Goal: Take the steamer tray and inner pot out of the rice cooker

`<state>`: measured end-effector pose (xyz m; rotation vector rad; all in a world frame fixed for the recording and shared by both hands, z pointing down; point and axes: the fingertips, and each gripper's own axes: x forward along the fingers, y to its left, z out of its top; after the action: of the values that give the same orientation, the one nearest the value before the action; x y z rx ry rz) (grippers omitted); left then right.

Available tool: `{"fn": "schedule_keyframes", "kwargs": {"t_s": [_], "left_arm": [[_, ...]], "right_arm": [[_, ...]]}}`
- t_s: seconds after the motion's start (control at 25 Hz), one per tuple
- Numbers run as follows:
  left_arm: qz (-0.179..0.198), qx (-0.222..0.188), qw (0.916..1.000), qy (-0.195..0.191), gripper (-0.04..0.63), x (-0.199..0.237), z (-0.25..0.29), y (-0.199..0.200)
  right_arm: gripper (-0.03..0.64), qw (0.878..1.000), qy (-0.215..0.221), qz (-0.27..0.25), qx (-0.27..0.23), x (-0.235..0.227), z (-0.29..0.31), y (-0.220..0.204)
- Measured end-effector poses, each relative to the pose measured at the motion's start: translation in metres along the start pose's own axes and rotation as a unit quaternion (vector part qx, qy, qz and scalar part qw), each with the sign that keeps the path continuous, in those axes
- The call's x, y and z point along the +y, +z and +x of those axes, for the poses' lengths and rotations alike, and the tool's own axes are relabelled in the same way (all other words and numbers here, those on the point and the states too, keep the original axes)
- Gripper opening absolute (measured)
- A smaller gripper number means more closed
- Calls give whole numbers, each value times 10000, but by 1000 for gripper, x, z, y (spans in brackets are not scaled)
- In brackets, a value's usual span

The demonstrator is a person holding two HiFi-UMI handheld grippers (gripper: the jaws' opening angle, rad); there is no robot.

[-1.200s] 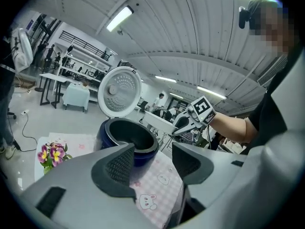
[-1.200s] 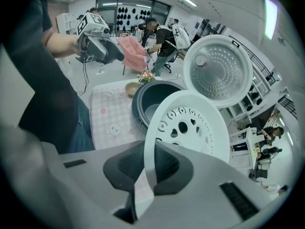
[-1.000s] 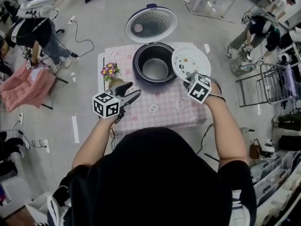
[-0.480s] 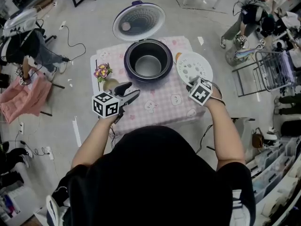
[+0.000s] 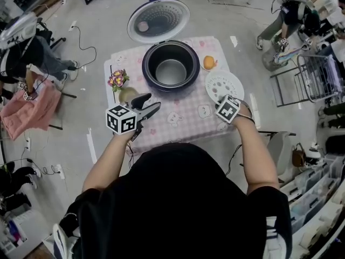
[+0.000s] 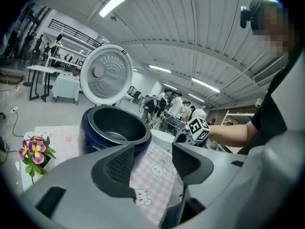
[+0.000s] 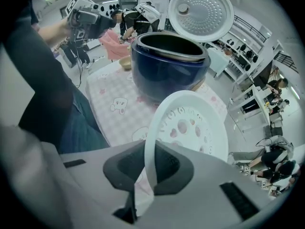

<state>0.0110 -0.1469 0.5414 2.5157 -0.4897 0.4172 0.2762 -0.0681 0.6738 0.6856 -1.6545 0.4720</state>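
Note:
The dark blue rice cooker [image 5: 171, 65] stands open at the back of the table with its lid [image 5: 158, 19] tipped back. The grey inner pot [image 5: 171, 71] sits inside it. My right gripper [image 5: 220, 99] is shut on the rim of the white perforated steamer tray [image 5: 223, 85], low over the table to the right of the cooker. In the right gripper view the tray's rim [image 7: 151, 142] is pinched between the jaws of the right gripper [image 7: 148, 168]. My left gripper [image 5: 152, 106] hangs open and empty in front of the cooker. In the left gripper view the left gripper [image 6: 151, 162] faces the cooker [image 6: 116, 130].
The small table carries a pink checked cloth [image 5: 183, 120]. A pot of flowers [image 5: 122, 83] stands at its left, an orange object [image 5: 209, 62] at its back right. A metal cart [image 5: 317, 80] stands to the right, and other people sit around the room.
My right gripper has come down and to the right with the steamer tray, from beside the cooker's rim to low over the table's right side. The left gripper has hardly moved.

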Motion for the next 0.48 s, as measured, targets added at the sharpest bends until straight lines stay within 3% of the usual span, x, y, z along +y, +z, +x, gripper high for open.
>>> {"fn": "schedule_keyframes", "kwargs": {"t_s": [0.48], "left_arm": [[-180, 202, 9996, 89, 265, 20, 12, -10]], "right_arm": [[37, 9991, 342, 163, 194, 4, 62, -14]]}}
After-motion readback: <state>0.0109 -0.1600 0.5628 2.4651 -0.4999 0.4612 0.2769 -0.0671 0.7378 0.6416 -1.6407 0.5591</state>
